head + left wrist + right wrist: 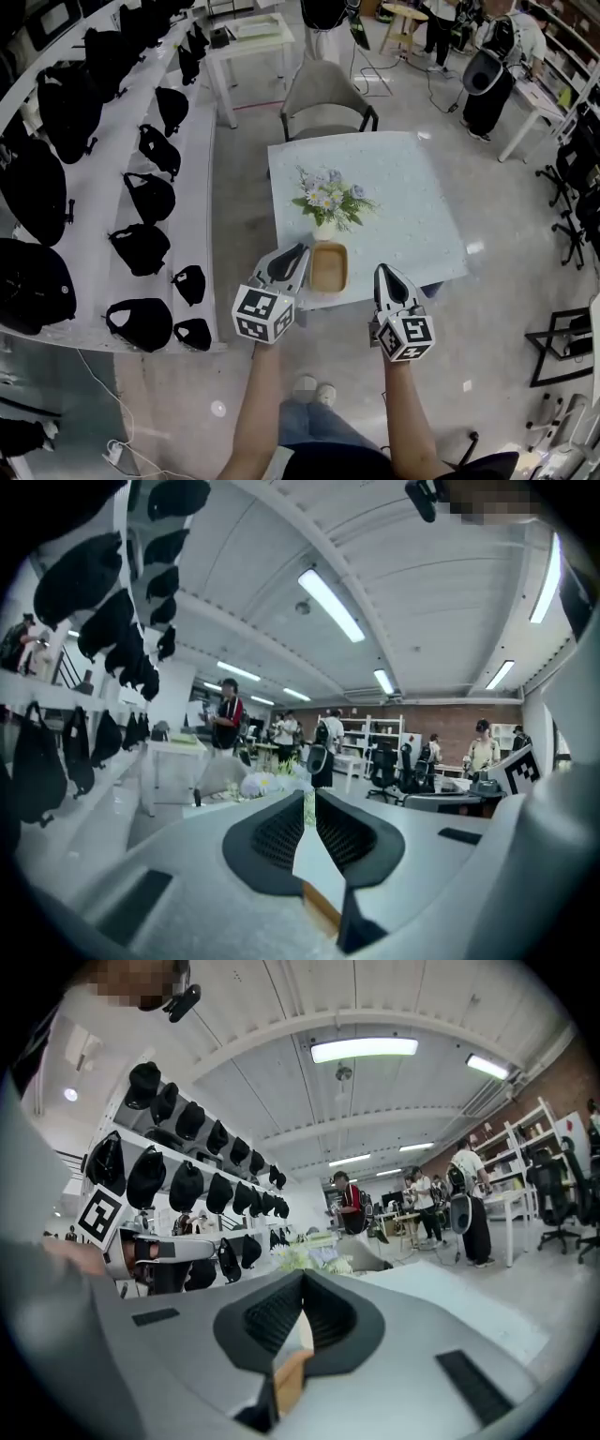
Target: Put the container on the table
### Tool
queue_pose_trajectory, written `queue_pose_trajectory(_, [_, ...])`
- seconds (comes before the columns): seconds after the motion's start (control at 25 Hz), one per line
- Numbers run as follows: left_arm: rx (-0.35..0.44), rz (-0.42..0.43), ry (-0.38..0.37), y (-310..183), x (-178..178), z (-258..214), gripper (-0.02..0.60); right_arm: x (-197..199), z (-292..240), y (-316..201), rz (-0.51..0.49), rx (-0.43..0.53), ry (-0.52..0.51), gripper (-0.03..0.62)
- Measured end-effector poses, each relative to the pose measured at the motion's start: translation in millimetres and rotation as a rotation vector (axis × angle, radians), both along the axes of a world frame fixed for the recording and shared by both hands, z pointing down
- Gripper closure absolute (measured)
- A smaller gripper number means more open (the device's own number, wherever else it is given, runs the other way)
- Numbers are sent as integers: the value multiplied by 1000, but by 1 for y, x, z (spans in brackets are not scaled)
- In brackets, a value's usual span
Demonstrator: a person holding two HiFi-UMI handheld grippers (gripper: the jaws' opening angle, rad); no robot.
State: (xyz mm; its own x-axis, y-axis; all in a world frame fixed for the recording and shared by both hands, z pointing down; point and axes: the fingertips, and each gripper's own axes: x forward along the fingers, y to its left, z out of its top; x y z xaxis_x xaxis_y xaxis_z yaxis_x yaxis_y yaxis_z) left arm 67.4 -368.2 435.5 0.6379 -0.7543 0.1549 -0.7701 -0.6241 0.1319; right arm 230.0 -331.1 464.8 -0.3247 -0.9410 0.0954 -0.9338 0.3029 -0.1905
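Note:
The container (pixel 329 267) is a shallow light-wood tray. It lies on the white table (pixel 412 206) at its near edge, just in front of a vase of flowers (pixel 330 202). My left gripper (pixel 302 251) hovers at the tray's left side, fingers drawn together with only a thin slit between the tips and nothing held. My right gripper (pixel 382 271) is off the tray's right side, a short way apart from it, shut and empty. A strip of the tray's wood shows low between the jaws in the left gripper view (pixel 323 907) and in the right gripper view (pixel 289 1372).
A grey chair (pixel 326 98) stands at the table's far side. White shelves (pixel 94 206) with several black bags run along the left. Another white table (pixel 251 42) is at the back, and people stand at the far right (pixel 492 70).

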Motion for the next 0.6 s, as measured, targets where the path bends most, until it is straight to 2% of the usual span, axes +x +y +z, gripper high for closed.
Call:
queue_pose_trajectory(0.24, [131, -66, 29, 20, -19, -53, 557, 3, -52, 16, 15, 110, 19, 595])
queue_pose_trajectory(0.6, [213, -76, 7, 58, -32, -89, 568, 8, -102, 51, 50, 213, 34, 595])
